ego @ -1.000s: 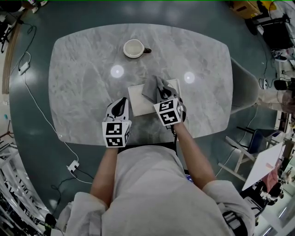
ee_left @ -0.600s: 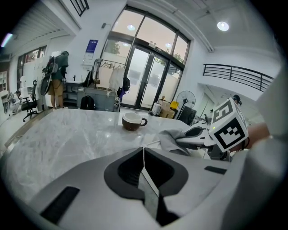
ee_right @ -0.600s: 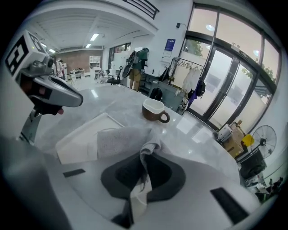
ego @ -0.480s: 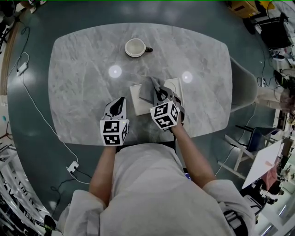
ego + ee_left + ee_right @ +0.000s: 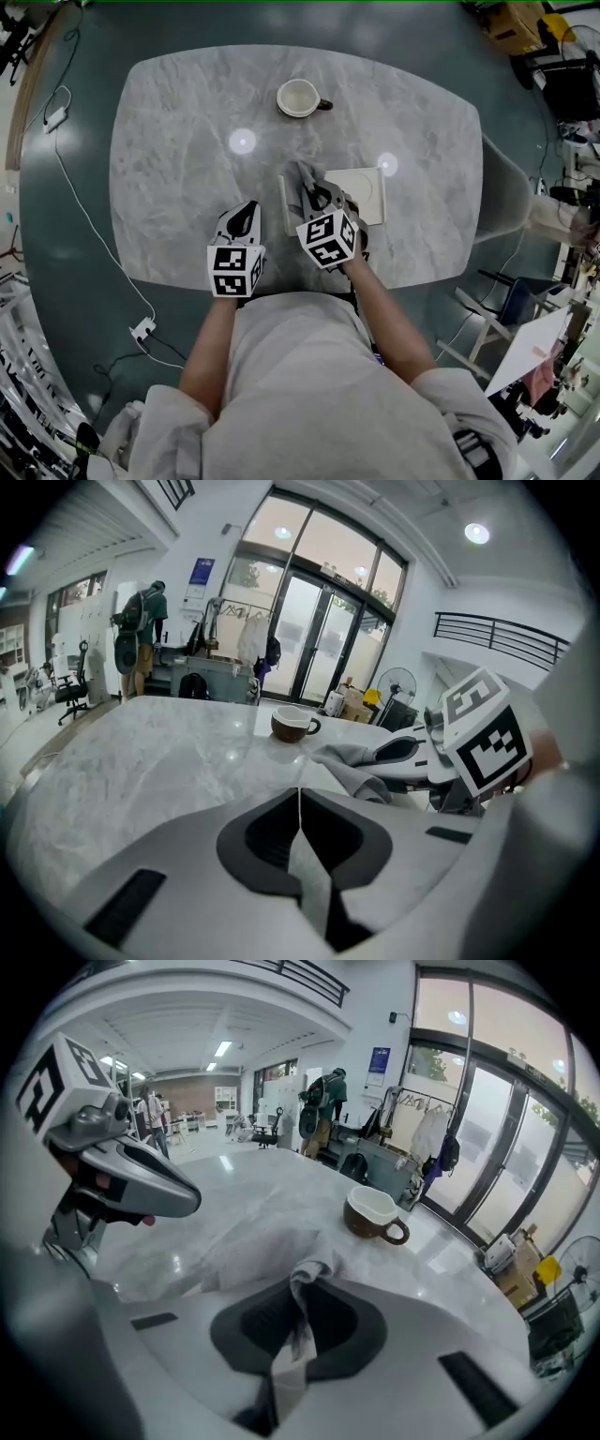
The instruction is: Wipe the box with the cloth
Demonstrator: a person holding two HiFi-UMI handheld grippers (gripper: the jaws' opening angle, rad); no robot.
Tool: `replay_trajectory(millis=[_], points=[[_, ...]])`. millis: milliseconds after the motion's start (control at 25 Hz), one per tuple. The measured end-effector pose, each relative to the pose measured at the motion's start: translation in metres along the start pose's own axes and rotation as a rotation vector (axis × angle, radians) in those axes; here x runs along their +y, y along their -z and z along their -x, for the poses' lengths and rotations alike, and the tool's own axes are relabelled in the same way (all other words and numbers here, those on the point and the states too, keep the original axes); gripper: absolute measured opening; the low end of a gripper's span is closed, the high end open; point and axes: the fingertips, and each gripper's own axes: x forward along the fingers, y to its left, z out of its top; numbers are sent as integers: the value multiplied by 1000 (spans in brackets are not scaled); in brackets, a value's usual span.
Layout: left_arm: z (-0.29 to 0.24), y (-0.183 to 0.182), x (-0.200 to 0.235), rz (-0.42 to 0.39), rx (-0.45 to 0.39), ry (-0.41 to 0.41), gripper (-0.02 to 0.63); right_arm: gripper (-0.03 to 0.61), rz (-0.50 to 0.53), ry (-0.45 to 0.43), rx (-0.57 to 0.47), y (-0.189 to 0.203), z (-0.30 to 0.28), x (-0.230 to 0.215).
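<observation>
Head view: shows a flat, white, square box (image 5: 364,194) on the marble table (image 5: 169,141), just toward four o'clock of the tabletop's middle, with a crumpled grey cloth (image 5: 302,178) draped over its nine o'clock edge. Shows the right gripper (image 5: 317,195) on that cloth and the left gripper (image 5: 242,220) at the box's eight o'clock, apart from it. Puts a brown cup (image 5: 300,97) at twelve o'clock, pale inside, contents unclear. Left gripper view: finds the jaws pressed together on nothing, the cloth (image 5: 349,758) bunched at two o'clock, the cup (image 5: 292,725) beyond. Right gripper view: finds the jaws clenched on a fold of cloth (image 5: 302,1283), with the white-lined cup (image 5: 373,1213) at one o'clock.
</observation>
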Motion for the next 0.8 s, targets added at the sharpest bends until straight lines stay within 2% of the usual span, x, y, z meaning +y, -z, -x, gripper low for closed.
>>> replay_trajectory(millis=[160,360,800], points=[[2,3,8,9,10,-10,29,34,8,-23,-10,-12,-4,13],[0,3,9,8,13,-4,29,34,-53,-96,-38,-22,-3,28],[-2,6,0,8,19,8,29,34,-38,-100,-44,-22,-4,30]])
